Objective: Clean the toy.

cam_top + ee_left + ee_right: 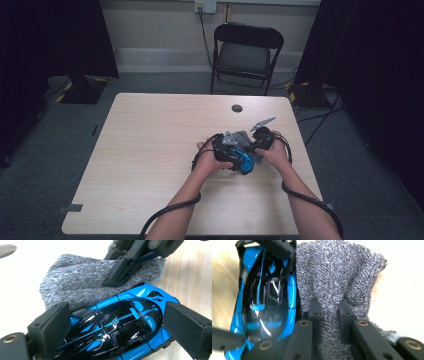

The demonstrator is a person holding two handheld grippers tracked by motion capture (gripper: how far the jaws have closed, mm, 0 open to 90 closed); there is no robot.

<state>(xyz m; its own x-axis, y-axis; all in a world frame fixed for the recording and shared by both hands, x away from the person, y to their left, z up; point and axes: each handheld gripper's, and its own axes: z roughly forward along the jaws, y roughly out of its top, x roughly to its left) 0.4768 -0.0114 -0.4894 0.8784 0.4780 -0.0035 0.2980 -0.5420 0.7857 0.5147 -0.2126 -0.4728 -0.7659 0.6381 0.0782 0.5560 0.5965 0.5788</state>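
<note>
Midway, by the look of it: car [117, 322] gripped, cloth [82, 277] pinched and laid against its side, yet no telling how much of the body is wiped. Probably roof and far flank left to do. Glossy blue shell with black panels and roof, light glinting off it, no dirt visible. Lying on its side near the middle of the table's [150, 150] near half, nose to tail between the left gripper's [117, 327] pads. Jaws there spread wide, one pad at each end of the car, seemingly pressing on it. Grey knitted cloth touching the car along one long side, bunched in the right gripper [329, 315], jaws pressed together on a fold. Both hands close together over the wood.
</note>
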